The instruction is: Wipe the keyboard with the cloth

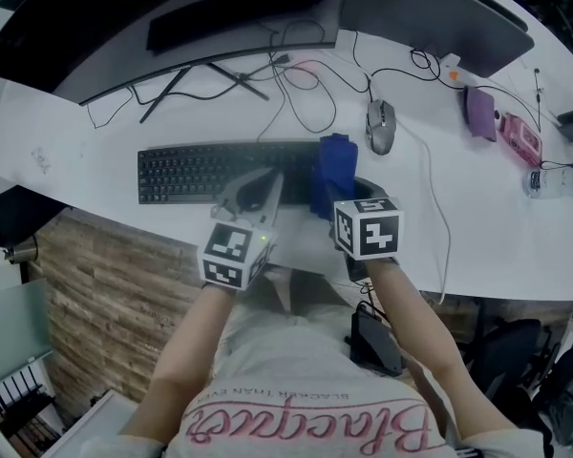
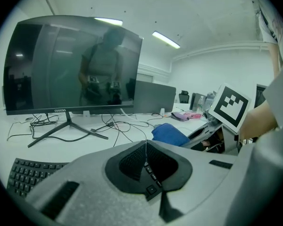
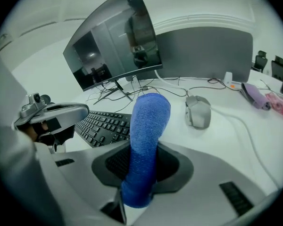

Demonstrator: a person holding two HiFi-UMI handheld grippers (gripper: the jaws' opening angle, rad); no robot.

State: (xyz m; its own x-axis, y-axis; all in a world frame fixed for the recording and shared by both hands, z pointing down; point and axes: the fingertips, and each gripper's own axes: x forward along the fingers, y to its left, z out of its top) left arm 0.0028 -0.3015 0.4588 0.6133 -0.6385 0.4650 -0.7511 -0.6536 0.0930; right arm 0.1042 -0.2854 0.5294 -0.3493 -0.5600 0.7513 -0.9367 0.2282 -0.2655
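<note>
keyboard (image 1: pixel 201 172) lies on white desk (image 1: pixel 477 208), near front edge. blue cloth (image 3: pixel 148 121) is pinched in right gripper (image 3: pixel 142 171), bunched, over right end of keyboard; contact with keys not clear. left gripper (image 2: pixel 146 166) is pressed together, empty, above middle keys. wiping seems only at start: key rows left of cloth probably not yet wiped.

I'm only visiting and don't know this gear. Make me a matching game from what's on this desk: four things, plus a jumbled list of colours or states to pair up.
Things:
1. cloth
2. keyboard
3. mouse
4. left gripper

Descriptions:
A. grey, just past the keyboard's right end
B. shut, holding nothing
C. blue, pinched in the right gripper
D. black, with rows of keys

Pairs: 1-C, 2-D, 3-A, 4-B
</note>
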